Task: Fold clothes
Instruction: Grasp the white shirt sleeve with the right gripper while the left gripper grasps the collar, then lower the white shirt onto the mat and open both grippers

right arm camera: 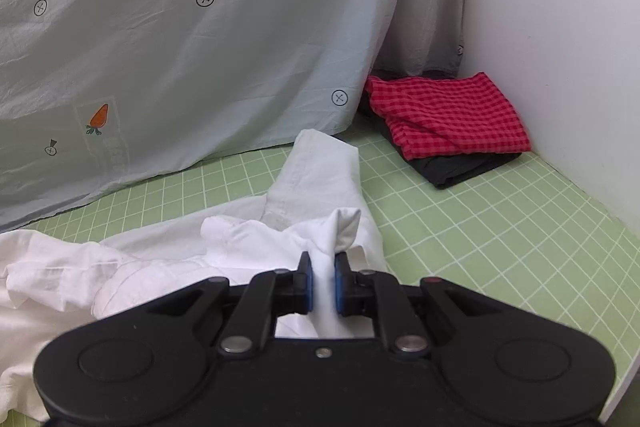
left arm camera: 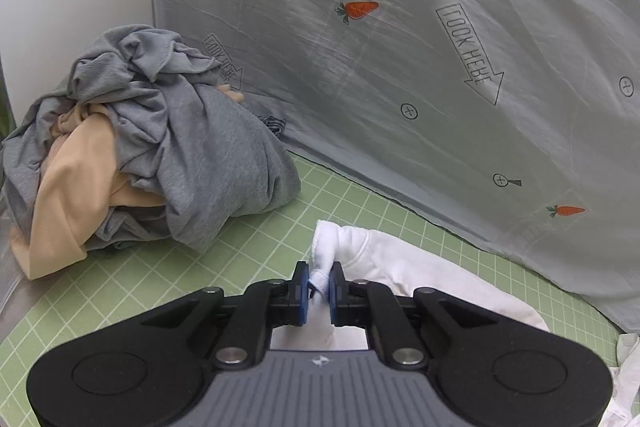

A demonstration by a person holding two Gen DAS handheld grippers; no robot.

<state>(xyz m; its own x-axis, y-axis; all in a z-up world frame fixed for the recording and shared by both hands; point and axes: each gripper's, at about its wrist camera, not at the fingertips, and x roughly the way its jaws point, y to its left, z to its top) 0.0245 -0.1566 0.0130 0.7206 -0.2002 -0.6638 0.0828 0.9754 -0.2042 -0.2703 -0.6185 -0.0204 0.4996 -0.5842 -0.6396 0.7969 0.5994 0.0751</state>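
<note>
A white garment (left arm camera: 404,259) lies crumpled on the green grid mat (left arm camera: 168,275). My left gripper (left arm camera: 319,281) is shut on a bunched fold of it, low over the mat. In the right wrist view the same white garment (right arm camera: 192,251) spreads to the left, with one sleeve or leg reaching toward the back. My right gripper (right arm camera: 322,273) is shut on a raised fold of the white garment near its right edge.
A heap of grey and beige clothes (left arm camera: 132,143) sits at the left. A grey printed sheet (left arm camera: 400,47) hangs across the back. Folded red checked cloth (right arm camera: 444,111) lies on folded black cloth (right arm camera: 464,167) in the right corner by the white wall (right arm camera: 560,27).
</note>
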